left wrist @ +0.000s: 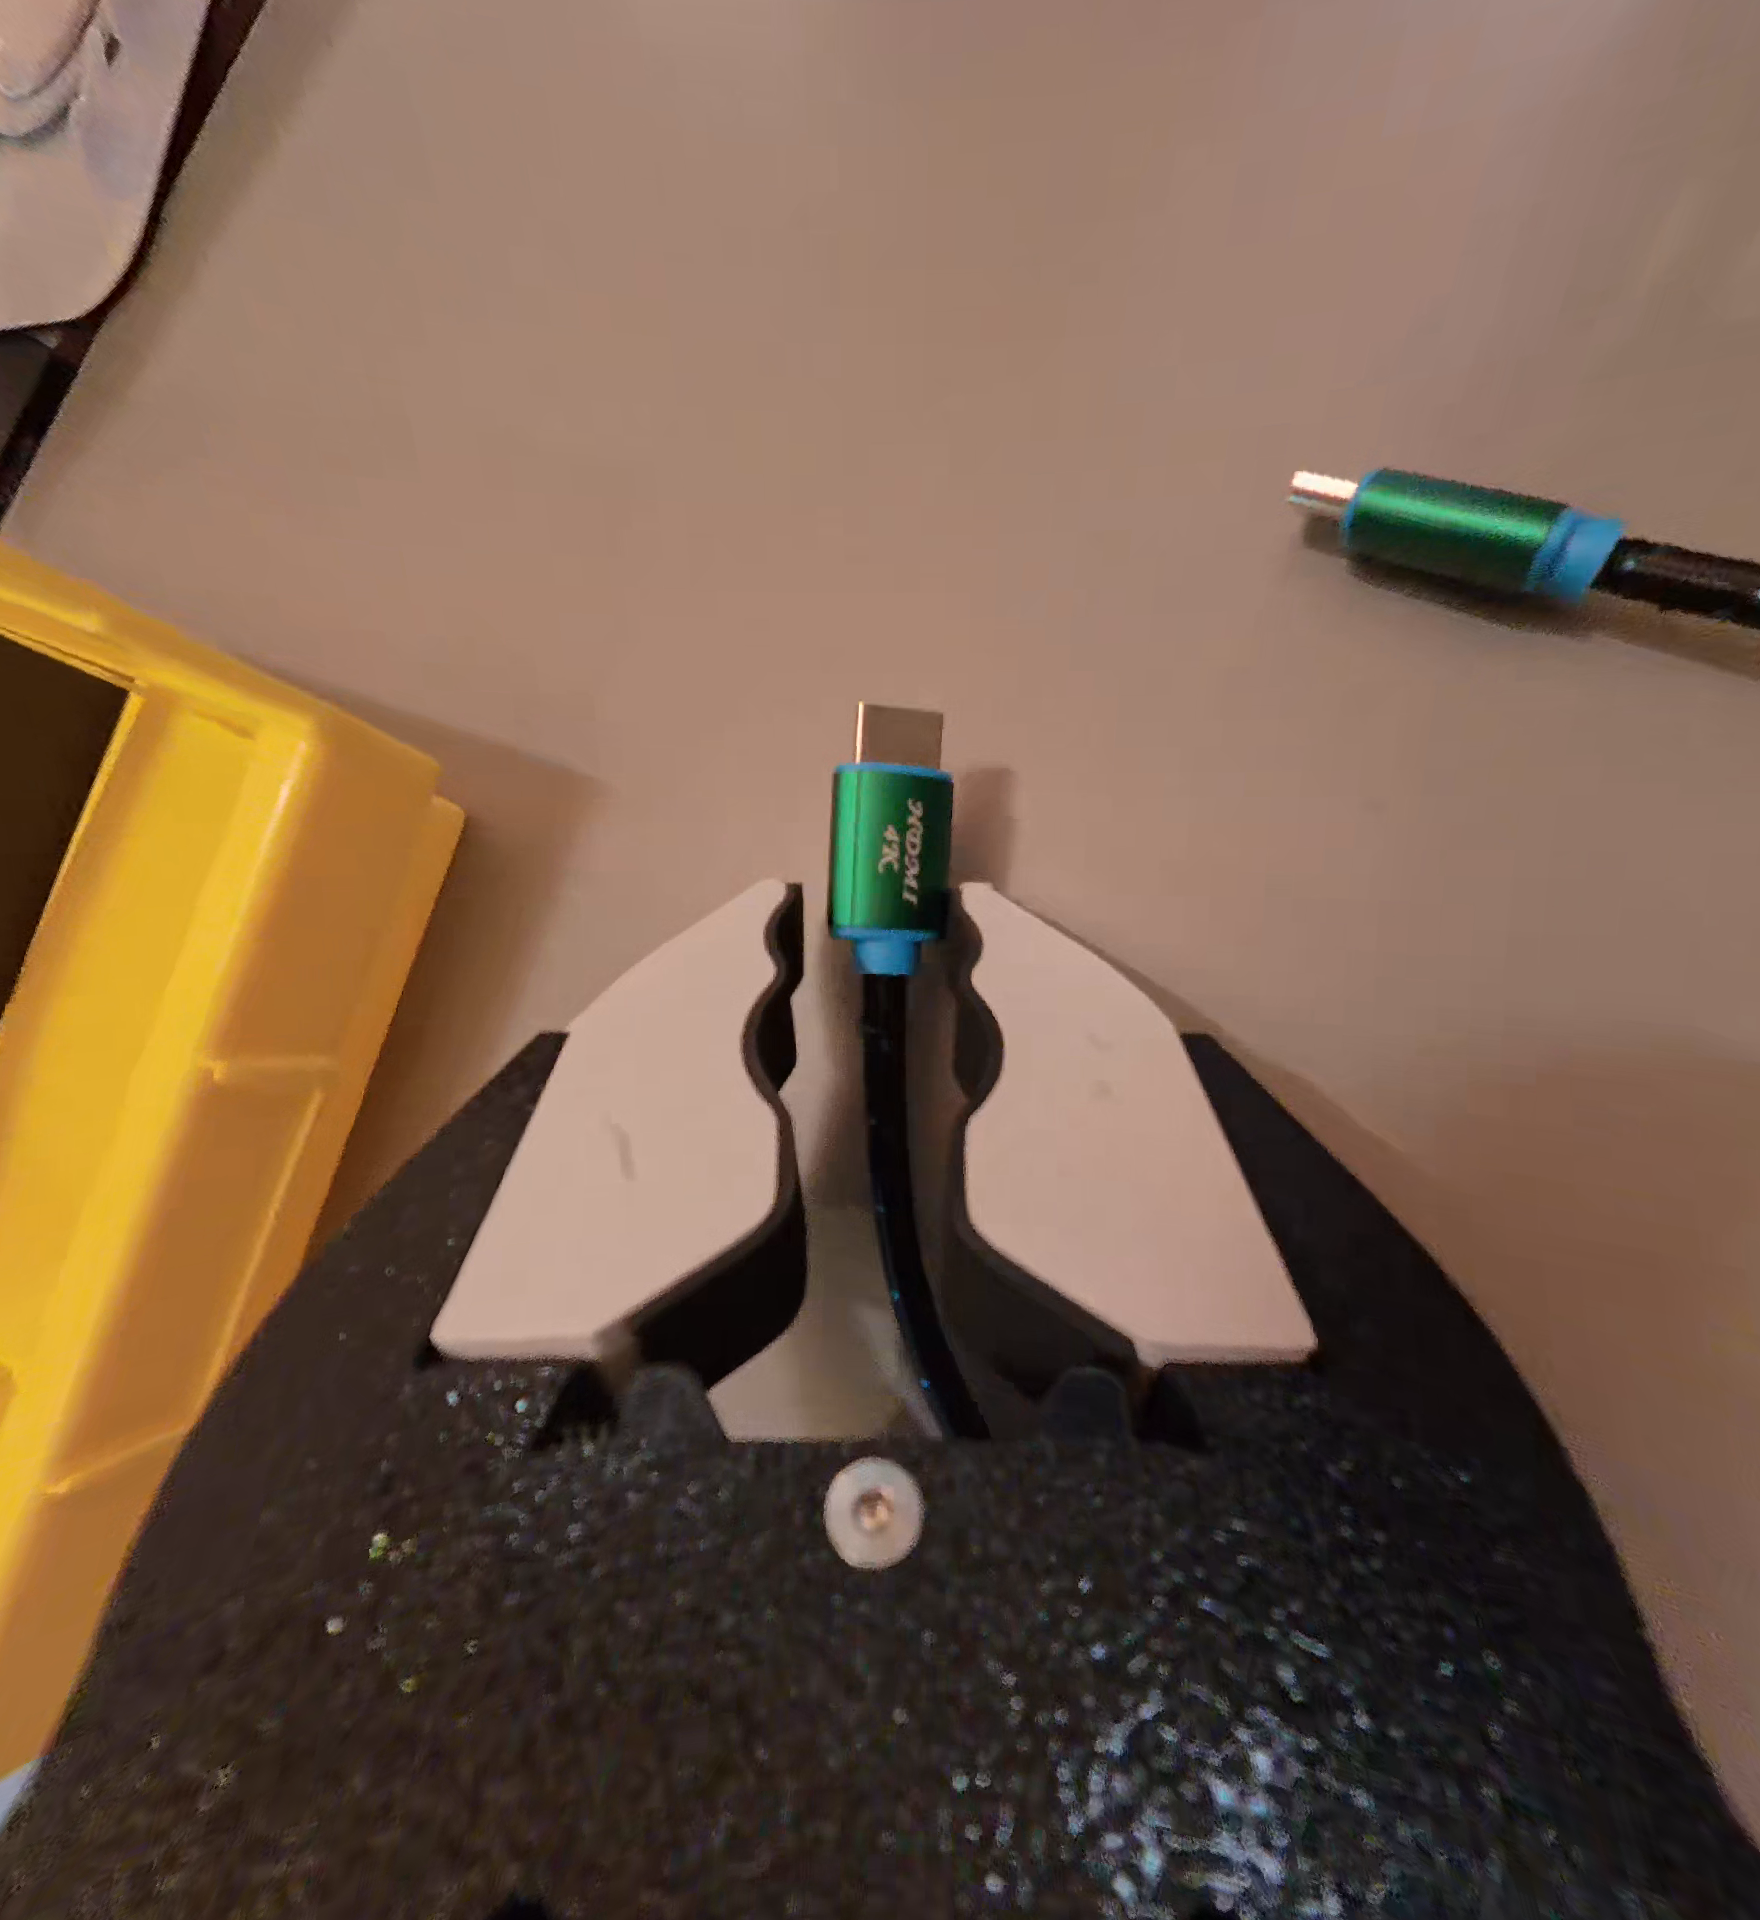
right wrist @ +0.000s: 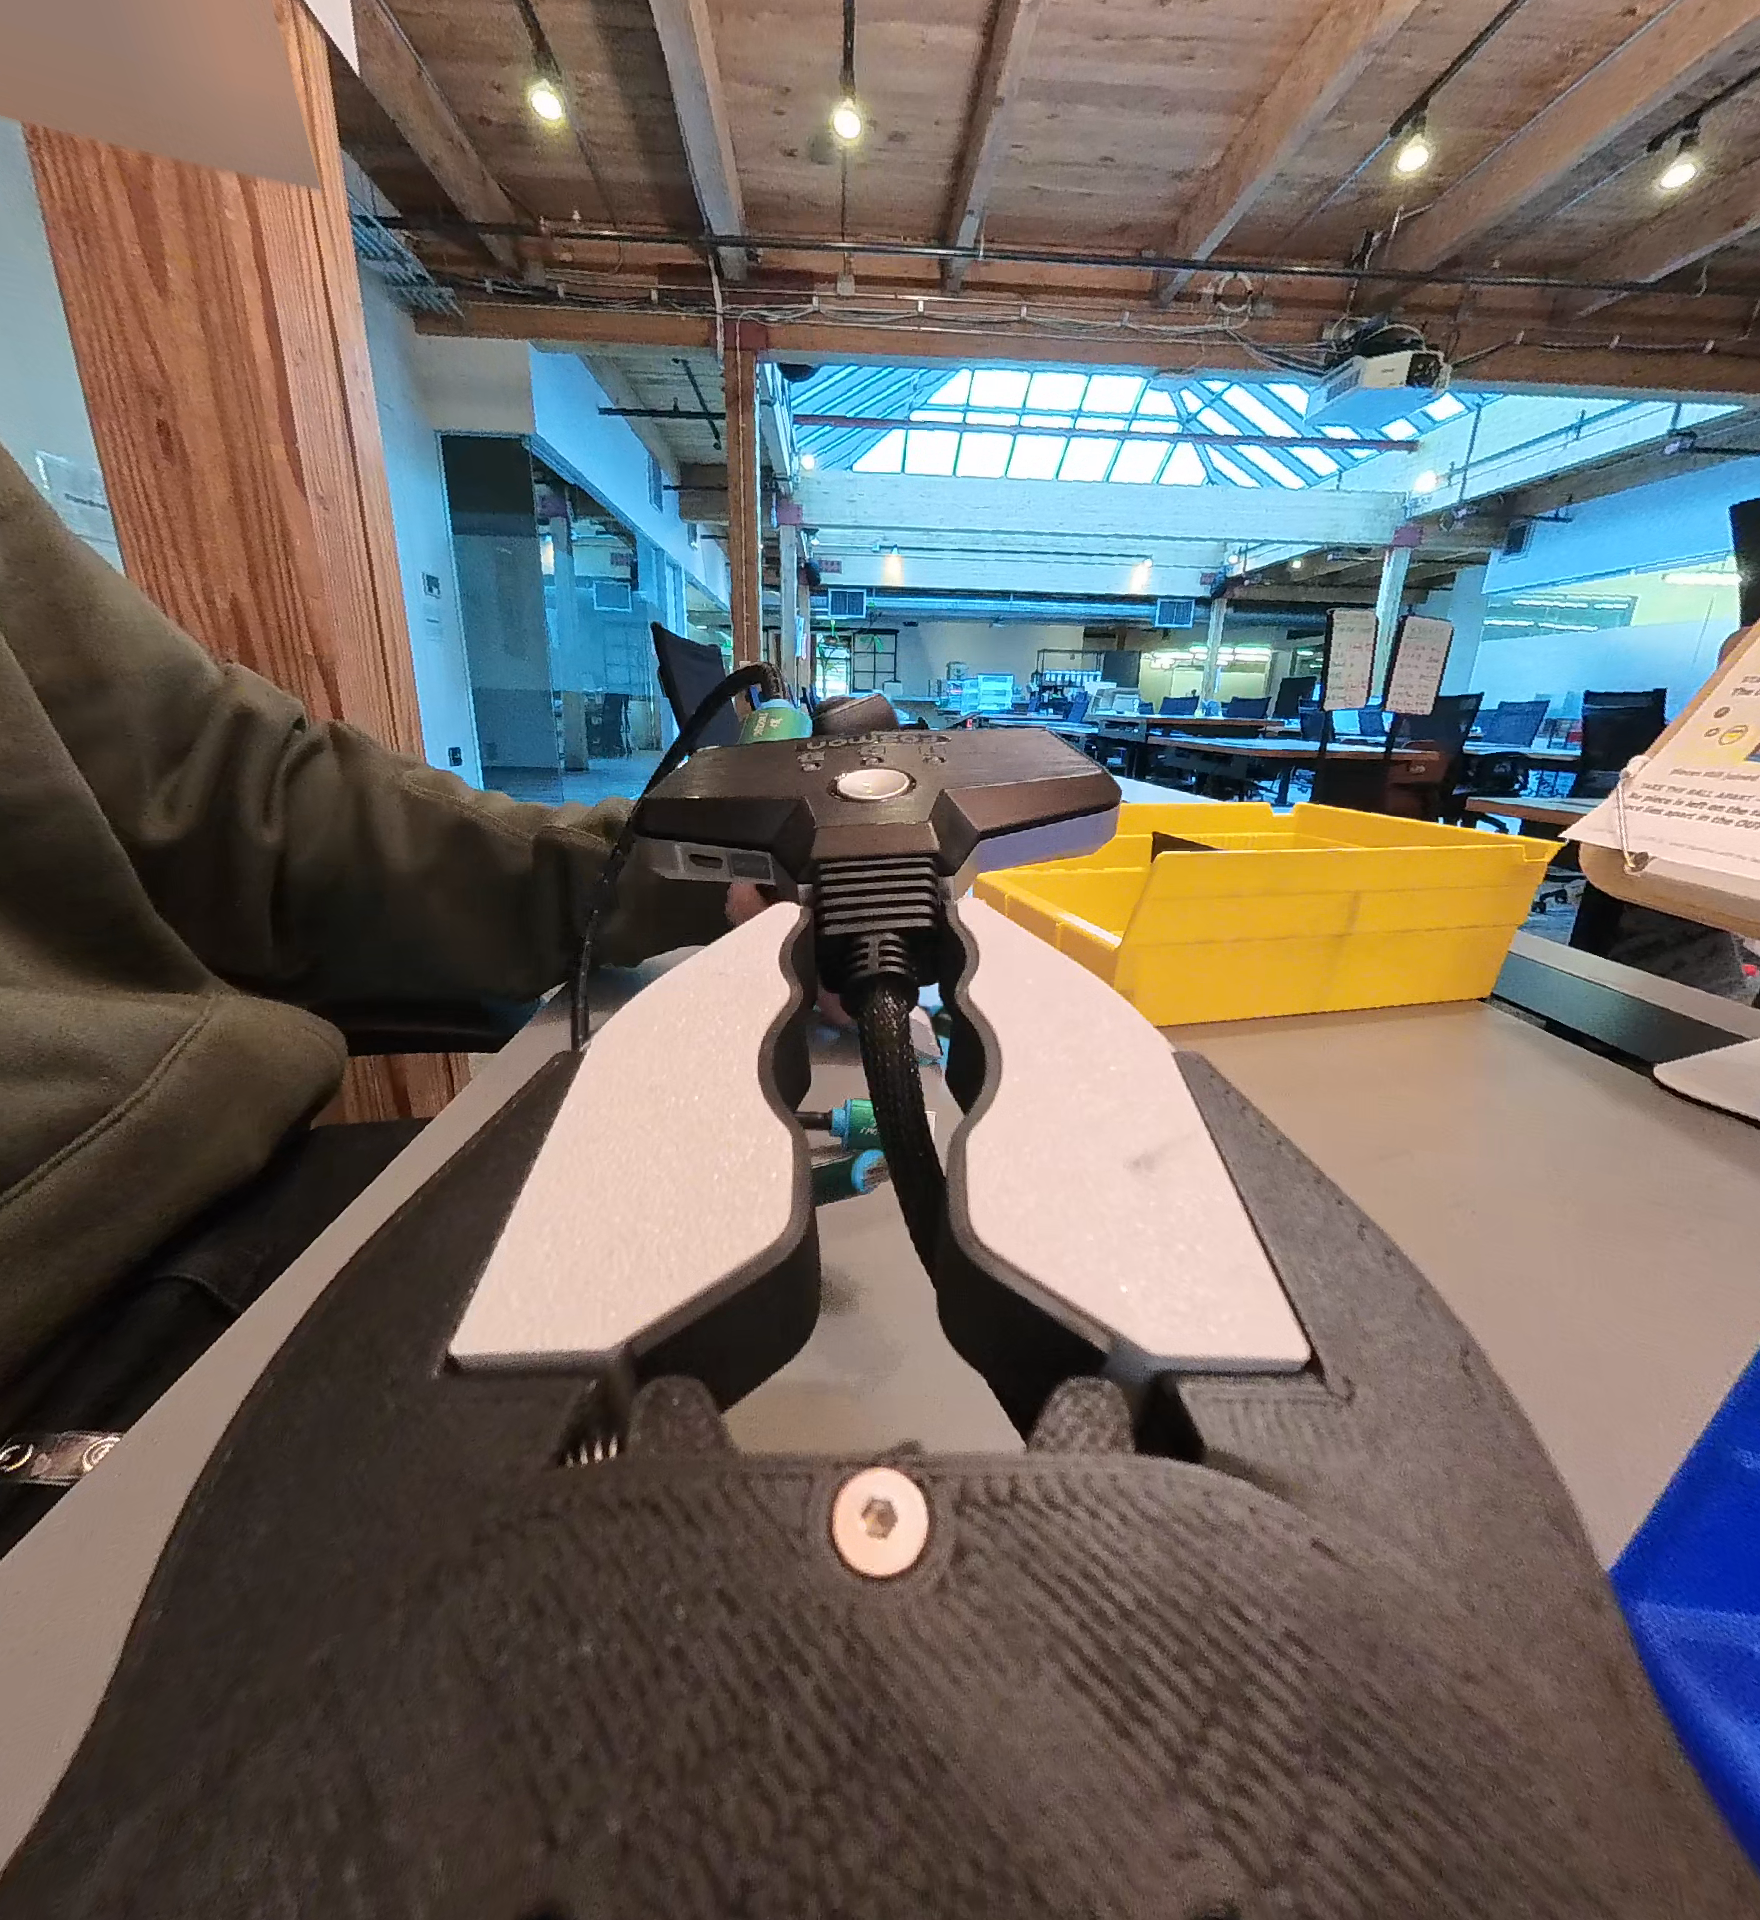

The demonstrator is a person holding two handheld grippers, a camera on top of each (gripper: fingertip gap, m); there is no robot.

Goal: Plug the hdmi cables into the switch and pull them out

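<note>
Two cables: both end in green metal plug [left wrist: 889, 854] shells with blue collars, a bare silver tip and black braided cord.
Left hand-held gripper [left wrist: 881, 902]: its pale, wavy-edged fingers [left wrist: 694, 1049] stand on either side of the nearer green plug; the right one looks to touch the shell while a thin gap shows on the left, so I cannot tell whether it is gripped or merely bracketed.
Nearer plug position: upright between the fingertips, silver tip pointing away over the grey surface [left wrist: 855, 364], cord running back into the black grainy body.
Second plug [left wrist: 1458, 528]: lying well apart to the right on the surface, tip pointing left.
Right hand-held gripper [right wrist: 881, 925]: clenched on the ribbed black strain relief of the switch [right wrist: 881, 805].
Switch: flat black angular box with a round silver button on top, held above the surface; its thick braided lead drops between the fingers.
Far side of switch: a green plug [right wrist: 774, 719] probably sits in a rear port, though the body hides the joint.
Surroundings: glossy yellow plastic bin [right wrist: 1271, 909] beyond the switch, the same kind of bin at left in the left wrist view.
Obstructions: olive fabric sleeve [right wrist: 232, 831] reaching behind the switch; blue textured object [right wrist: 1749, 1579] at lower right; printed card [right wrist: 1728, 769] leaning at right.
</note>
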